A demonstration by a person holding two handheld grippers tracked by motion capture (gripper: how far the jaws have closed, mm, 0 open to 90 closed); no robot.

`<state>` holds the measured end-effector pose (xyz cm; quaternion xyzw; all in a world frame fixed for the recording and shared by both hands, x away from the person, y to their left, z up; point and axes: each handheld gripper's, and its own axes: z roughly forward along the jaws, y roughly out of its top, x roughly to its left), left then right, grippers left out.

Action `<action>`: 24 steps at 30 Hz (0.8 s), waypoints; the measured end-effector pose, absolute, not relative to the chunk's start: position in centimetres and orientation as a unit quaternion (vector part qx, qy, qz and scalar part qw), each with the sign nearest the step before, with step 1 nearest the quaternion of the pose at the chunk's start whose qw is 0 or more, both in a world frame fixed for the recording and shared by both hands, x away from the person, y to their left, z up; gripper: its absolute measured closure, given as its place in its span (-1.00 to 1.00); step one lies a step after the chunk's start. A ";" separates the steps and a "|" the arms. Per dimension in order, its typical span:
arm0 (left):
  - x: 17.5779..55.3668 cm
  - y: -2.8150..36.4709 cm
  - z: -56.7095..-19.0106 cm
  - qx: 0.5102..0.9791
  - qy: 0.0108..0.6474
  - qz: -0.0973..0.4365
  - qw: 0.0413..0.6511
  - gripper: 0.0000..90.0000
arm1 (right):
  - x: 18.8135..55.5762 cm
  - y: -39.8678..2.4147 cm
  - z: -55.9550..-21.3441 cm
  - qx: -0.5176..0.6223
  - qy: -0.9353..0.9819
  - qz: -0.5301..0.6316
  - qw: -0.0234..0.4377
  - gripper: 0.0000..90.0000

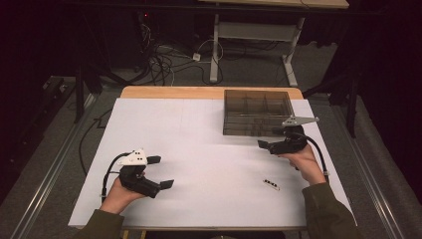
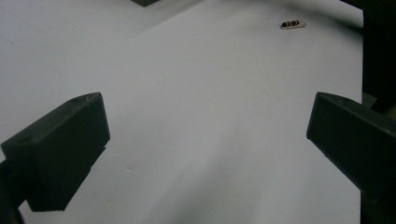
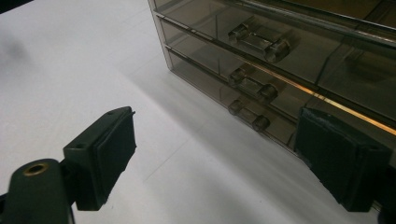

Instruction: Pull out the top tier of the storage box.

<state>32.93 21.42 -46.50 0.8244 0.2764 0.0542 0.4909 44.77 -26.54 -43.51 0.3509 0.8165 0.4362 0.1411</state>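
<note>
White table covering (image 1: 209,149) (wooden far edge), cables (image 1: 159,62) on floor beyond.

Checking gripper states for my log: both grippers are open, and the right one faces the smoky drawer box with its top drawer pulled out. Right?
Not quite. In the right gripper view, all three drawers of the drawer box sit shut. The left gripper and right gripper are indeed open.

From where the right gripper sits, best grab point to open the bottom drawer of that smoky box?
Likely the bottom handle on the drawer box: a bar standing off the front on two posts. Bring the right gripper straight at the front, jaws above and below the bar.
</note>
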 end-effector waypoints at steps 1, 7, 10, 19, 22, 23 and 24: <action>32.9 21.4 -46.5 0.825 0.276 0.054 0.491 -1.00 | 44.7 -26.5 -43.5 0.351 0.816 0.436 0.144 -0.66; 33.0 21.4 -46.5 0.825 0.276 0.054 0.490 -1.00 | 44.7 -26.6 -43.6 0.353 0.814 0.438 0.146 -0.62; 33.0 21.4 -46.5 0.825 0.276 0.054 0.490 -1.00 | 44.8 -26.7 -43.5 0.355 0.812 0.439 0.148 -0.59; 32.9 21.4 -46.5 0.825 0.276 0.054 0.491 -1.00 | 44.6 -26.6 -43.5 0.356 0.810 0.441 0.151 -0.48; 32.9 21.4 -46.5 0.824 0.276 0.054 0.491 -1.00 | 44.6 -26.6 -43.6 0.356 0.811 0.438 0.155 -0.45; 32.9 21.4 -46.5 0.825 0.276 0.054 0.491 -1.00 | 44.6 -26.6 -43.6 0.356 0.811 0.438 0.155 -0.44; 33.0 21.4 -46.5 0.825 0.276 0.054 0.490 -1.00 | 44.6 -26.6 -43.6 0.355 0.811 0.438 0.156 -0.43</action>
